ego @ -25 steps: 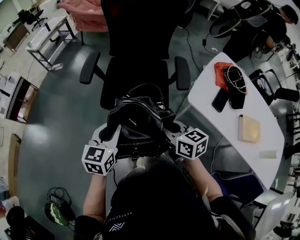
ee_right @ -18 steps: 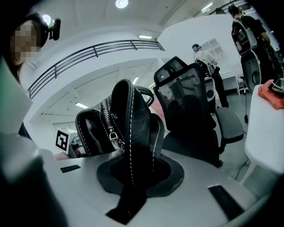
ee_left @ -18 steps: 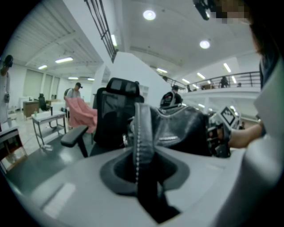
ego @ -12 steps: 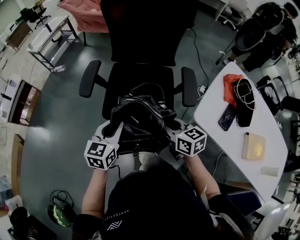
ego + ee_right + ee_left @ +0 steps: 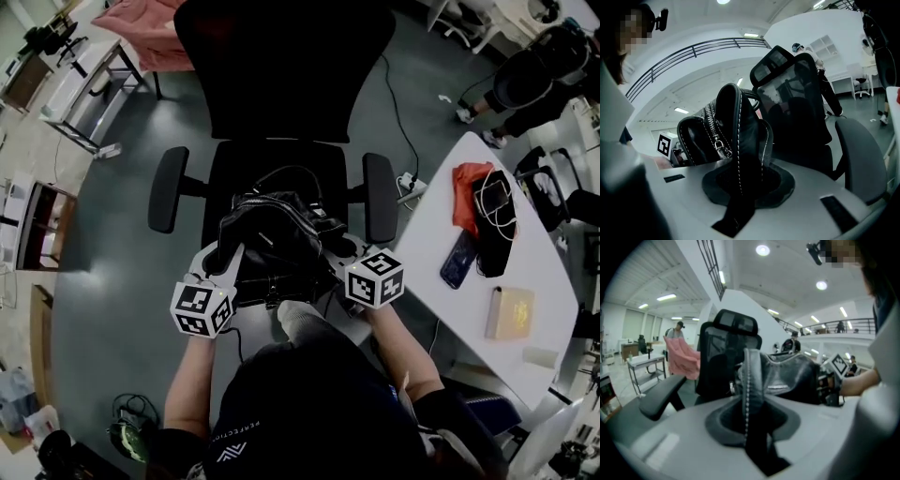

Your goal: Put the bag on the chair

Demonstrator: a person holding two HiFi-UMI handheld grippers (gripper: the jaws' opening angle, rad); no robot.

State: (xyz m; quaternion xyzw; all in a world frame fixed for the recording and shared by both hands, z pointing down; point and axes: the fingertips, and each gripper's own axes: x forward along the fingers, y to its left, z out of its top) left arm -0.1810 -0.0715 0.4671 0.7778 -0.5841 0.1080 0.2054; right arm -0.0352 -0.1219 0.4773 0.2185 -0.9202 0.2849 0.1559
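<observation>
I hold the black bag (image 5: pixel 277 239) between my two tools, over the front edge of the chair (image 5: pixel 281 84) seat at twelve o'clock; I cannot tell whether it touches the seat. My left tool (image 5: pixel 228 262) is clamped on a stitched strap at its nine o'clock side, and my right tool (image 5: pixel 339 251) grips the leather at its three o'clock side. A white counter (image 5: pixel 427 220) stands at two o'clock.

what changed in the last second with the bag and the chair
The bag, carried by both grippers, has come a little nearer the chair, more of which now shows in the head view. Nothing was let go: the left gripper and the right gripper stay shut on the bag.
</observation>
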